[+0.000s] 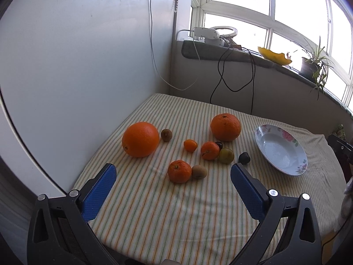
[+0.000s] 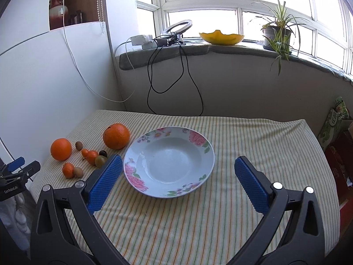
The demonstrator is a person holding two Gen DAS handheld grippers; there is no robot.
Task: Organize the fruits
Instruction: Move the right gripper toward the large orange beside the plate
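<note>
Loose fruit lies on the striped tablecloth (image 1: 154, 216): a big orange (image 1: 140, 142) at left, a second orange (image 1: 225, 127) farther back, a near mandarin (image 1: 179, 171) touching a kiwi (image 1: 199, 171), another mandarin (image 1: 209, 150), a kumquat (image 1: 190, 145), a greenish plum (image 1: 226, 156), a dark fruit (image 1: 244, 158) and a small kiwi (image 1: 166, 134). My left gripper (image 1: 173, 174) hangs open above the near mandarin, holding nothing. The flowered white plate (image 2: 194, 174) holds nothing; my right gripper (image 2: 178, 165) stands open over its near side. The left gripper (image 2: 19, 165) shows at the right wrist view's left edge.
A white panel (image 1: 77, 55) walls the table's left side. Behind it a windowsill (image 2: 198, 50) carries a power strip, a ring light, a yellow bowl (image 2: 221, 37) and a potted plant (image 2: 276, 34); cables (image 2: 167, 77) hang down from it. Boxes (image 2: 337, 137) stand at the right.
</note>
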